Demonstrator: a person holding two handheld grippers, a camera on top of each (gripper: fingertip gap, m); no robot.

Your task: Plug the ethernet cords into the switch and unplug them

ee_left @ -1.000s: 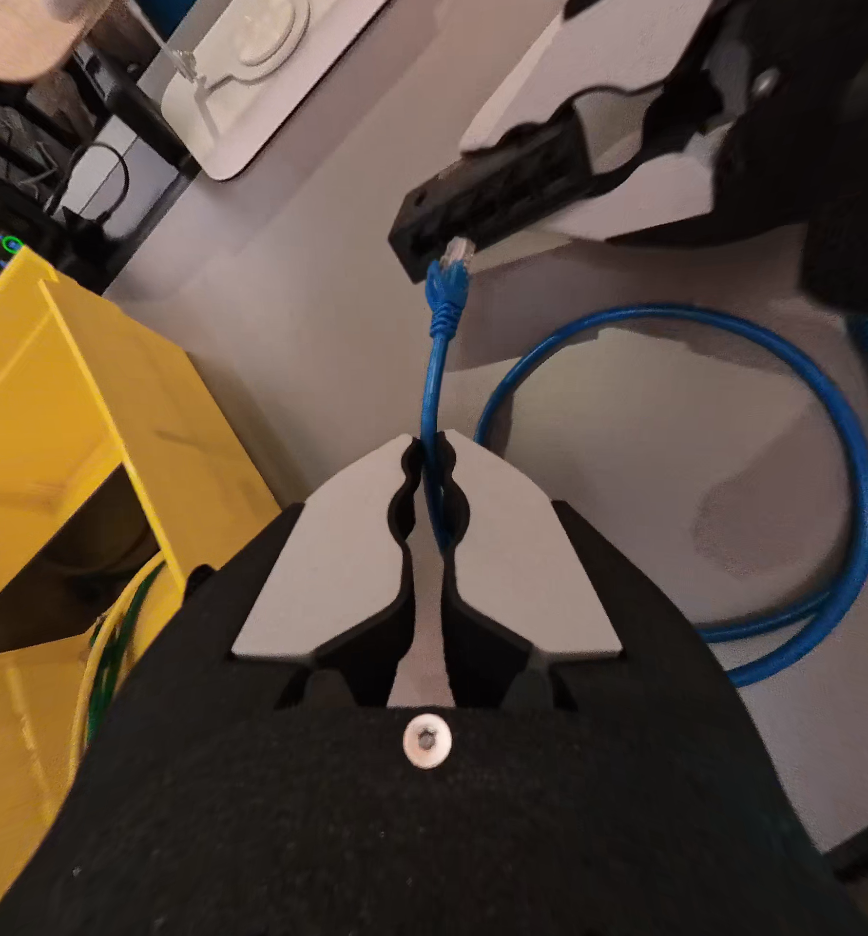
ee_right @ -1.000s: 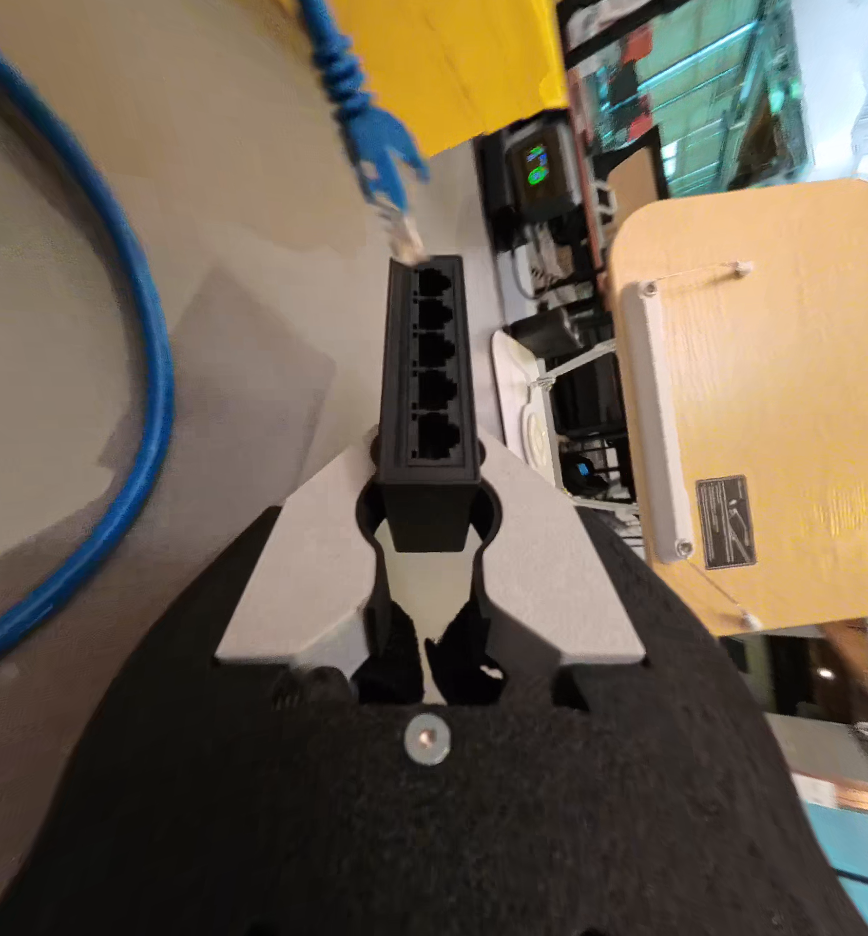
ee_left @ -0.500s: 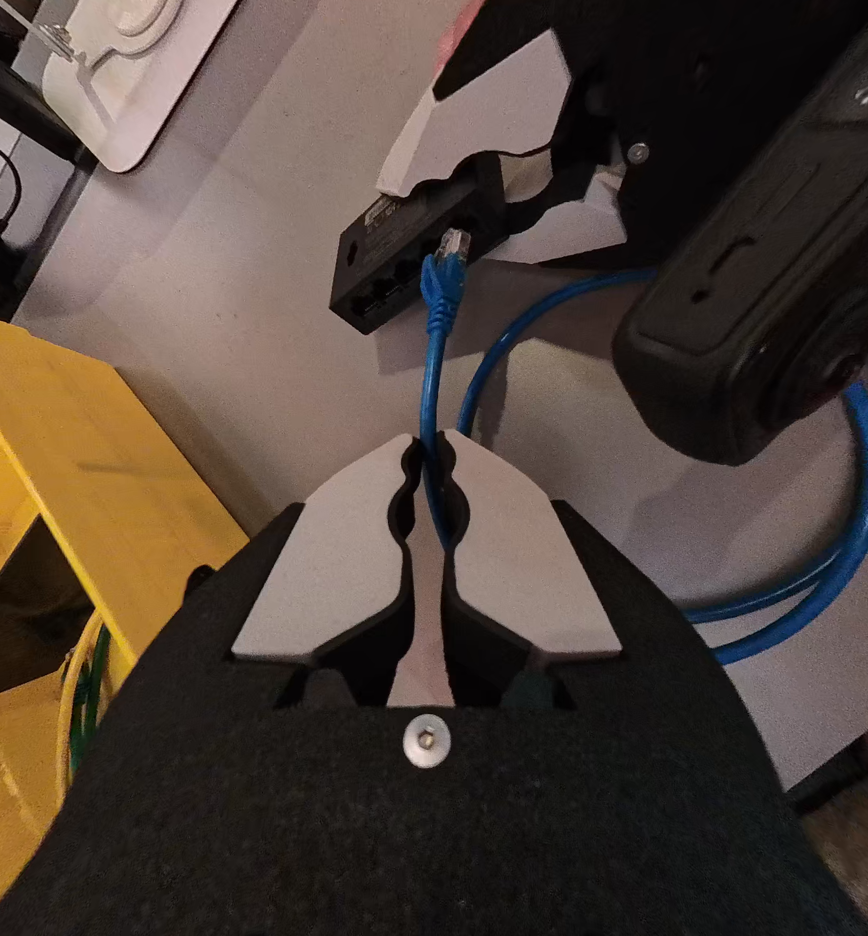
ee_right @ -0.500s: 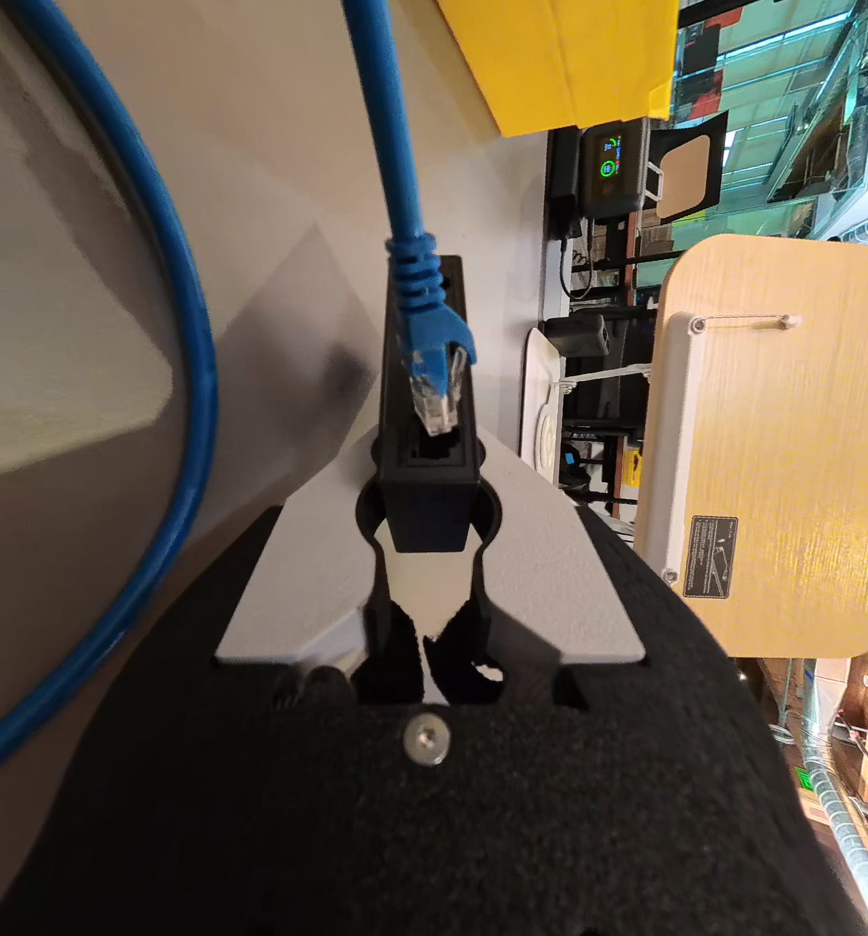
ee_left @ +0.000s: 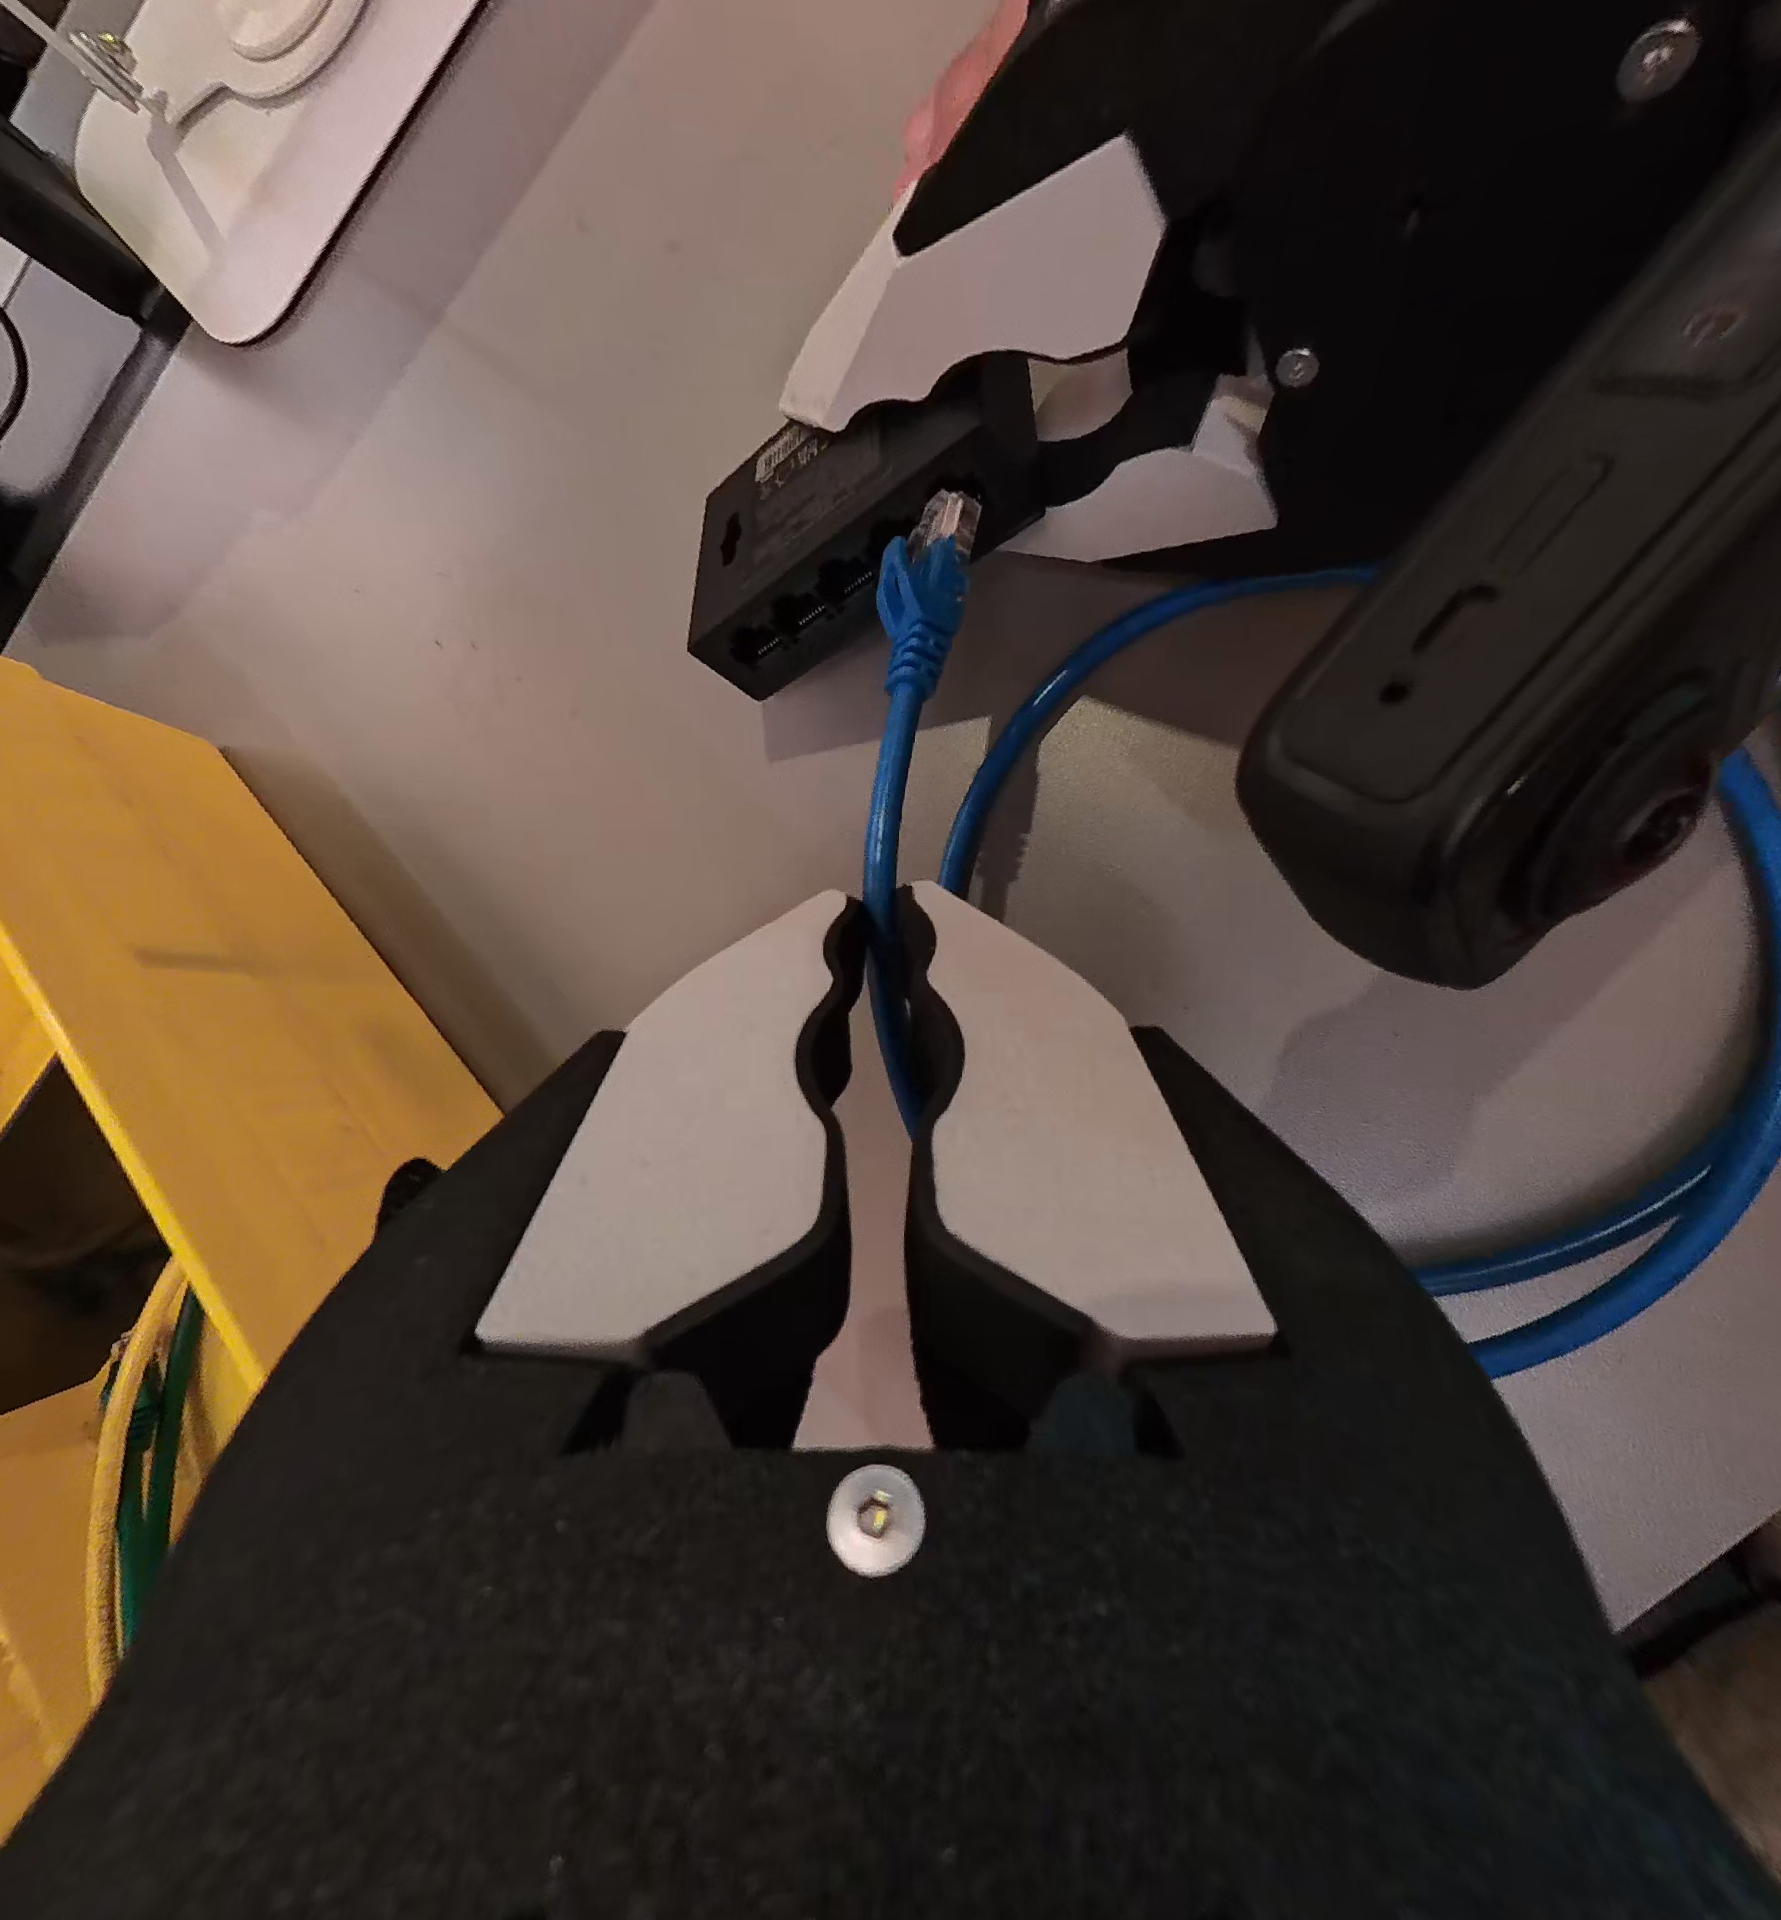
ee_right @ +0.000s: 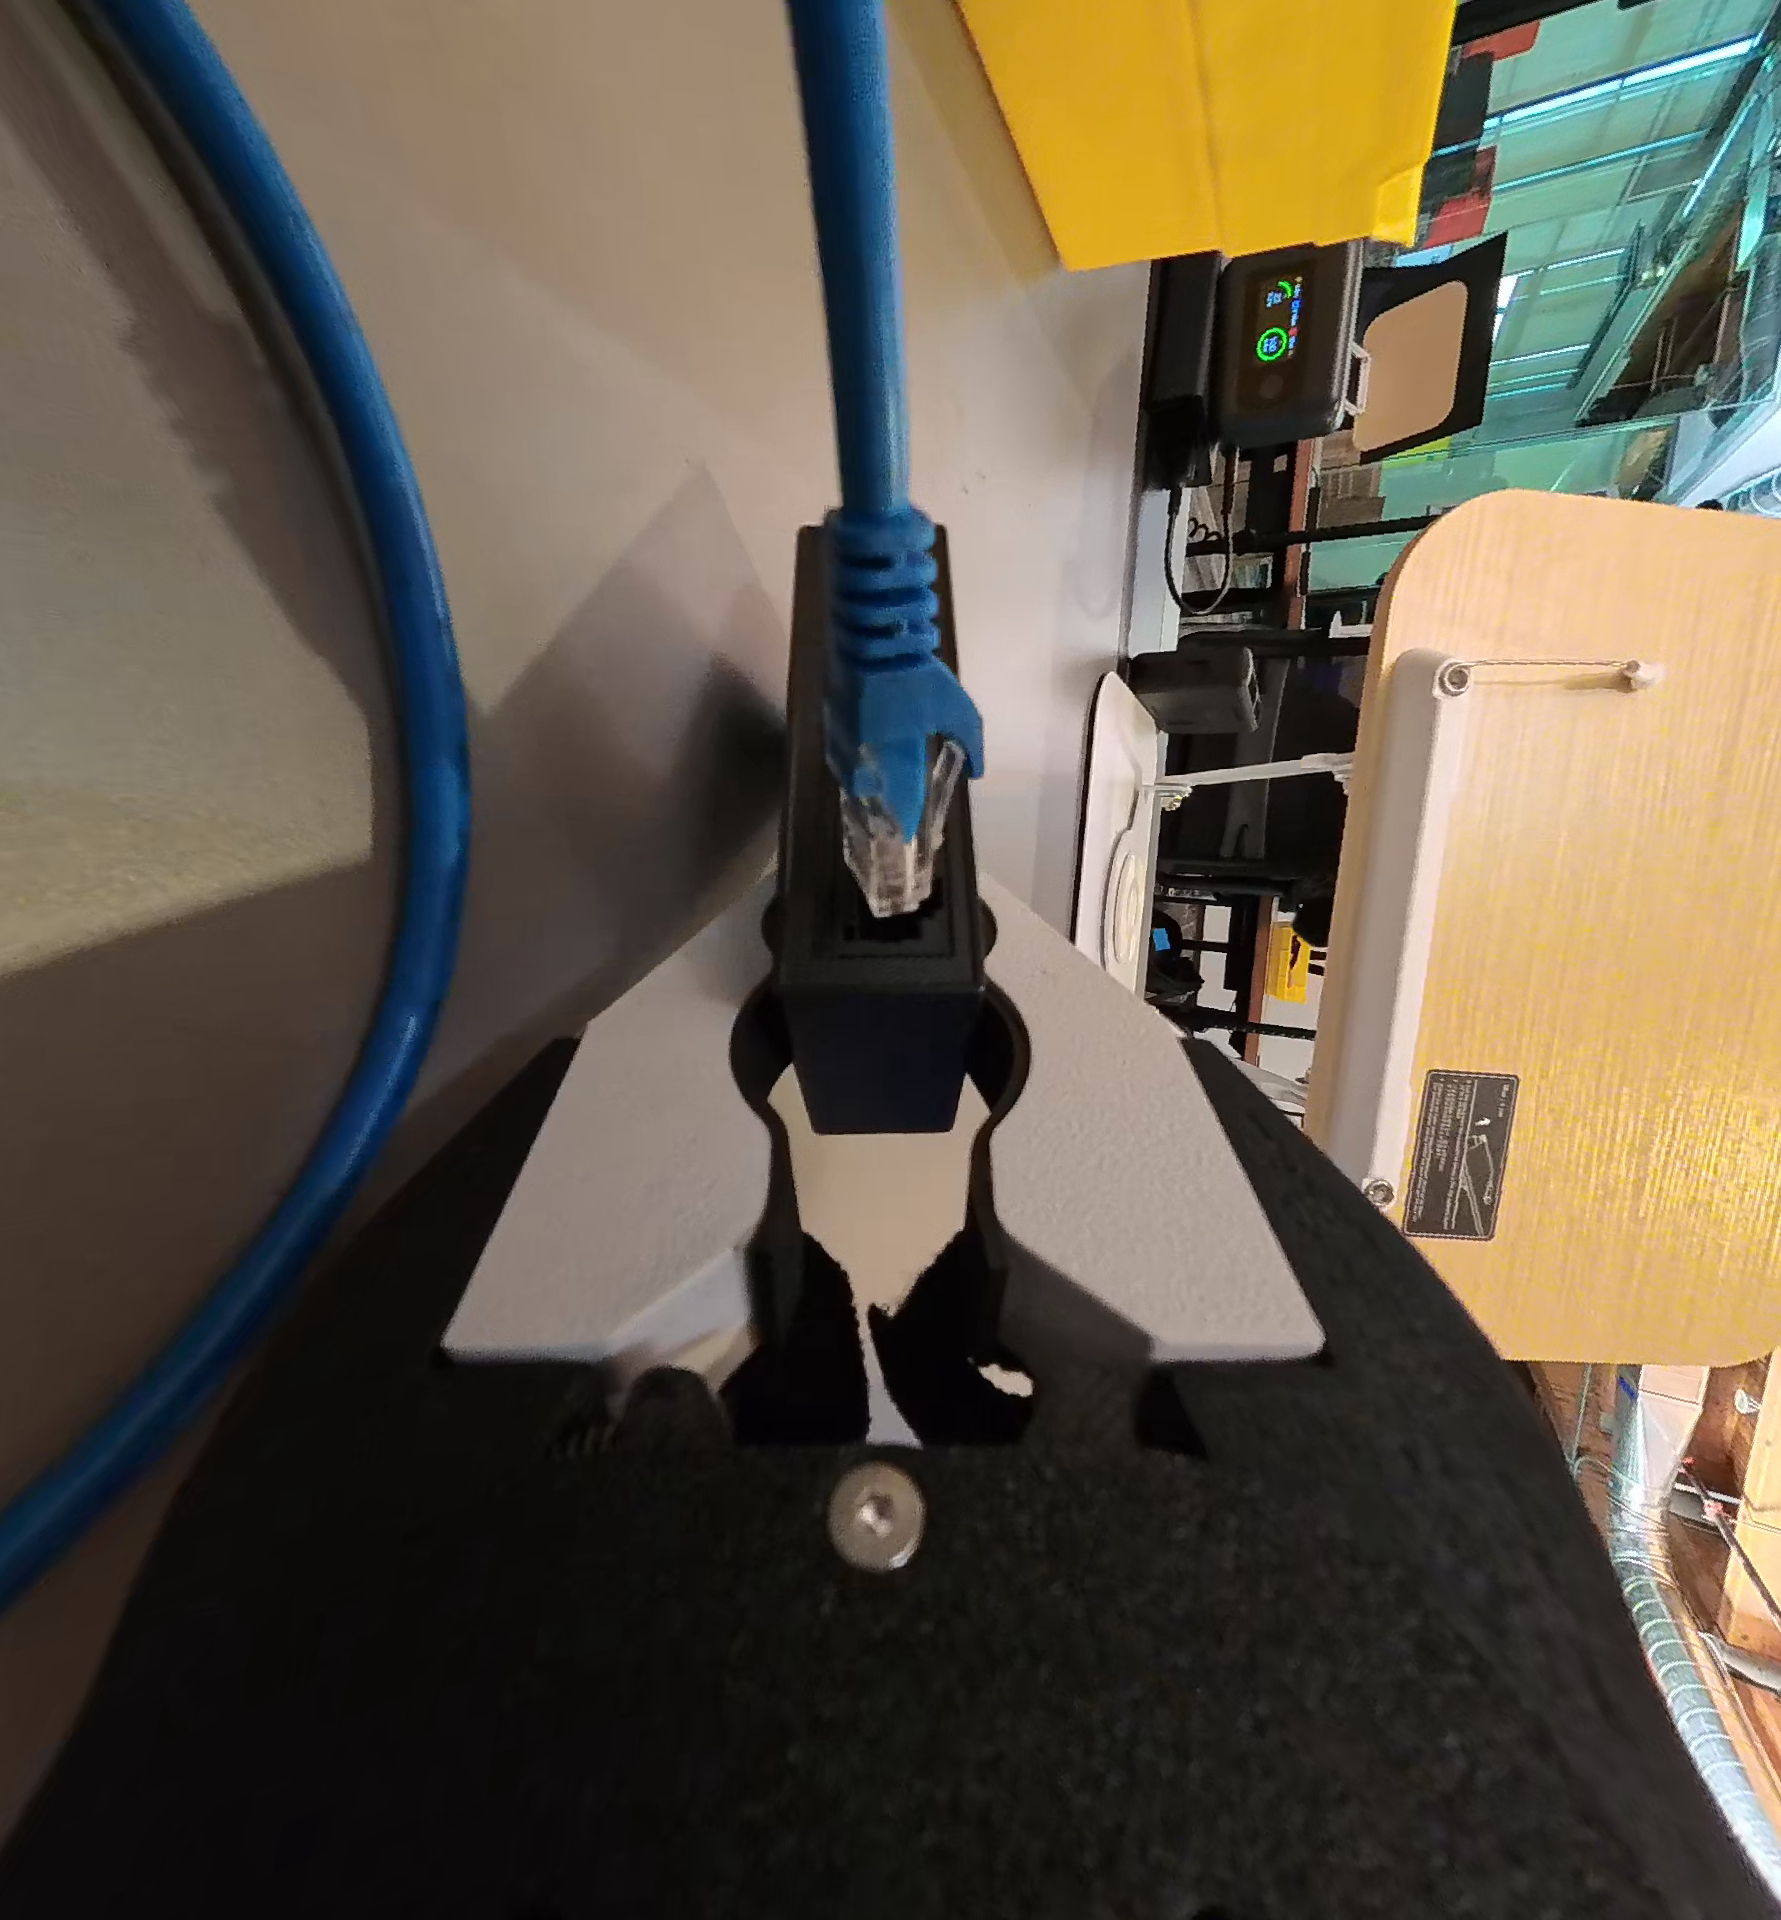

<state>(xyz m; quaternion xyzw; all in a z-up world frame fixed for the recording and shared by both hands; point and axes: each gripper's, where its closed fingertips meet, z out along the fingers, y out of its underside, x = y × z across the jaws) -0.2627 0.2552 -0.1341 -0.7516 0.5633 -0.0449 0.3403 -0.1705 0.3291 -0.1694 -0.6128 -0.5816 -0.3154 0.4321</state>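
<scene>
My left gripper (ee_left: pixel 881 902) is shut on the blue ethernet cord (ee_left: pixel 891 769), a little behind its plug. The clear plug (ee_left: pixel 948 520) points at the black switch (ee_left: pixel 824 520). My right gripper (ee_right: pixel 878 982) is shut on one end of the switch (ee_right: pixel 870 997) and holds it above the table. In the right wrist view the plug tip (ee_right: pixel 896 862) sits at the mouth of the port nearest my fingers; whether it is seated I cannot tell. The right gripper shows in the left wrist view (ee_left: pixel 1011 416), clamped on the switch.
The rest of the blue cord loops on the grey table (ee_left: pixel 1779 935). A yellow bin (ee_left: pixel 138 935) holding yellow and green cords stands at the left. A white tray (ee_left: pixel 273 135) lies at the far left. A wooden board (ee_right: pixel 1613 935) and a black device with a lit screen (ee_right: pixel 1281 343) stand beyond the table edge. The left gripper's tips are roughly 12 cm from the right gripper's.
The plug moved from the switch's far end along the row of ports to the port nearest my right gripper's fingers. Both grippers stayed shut on their objects.
</scene>
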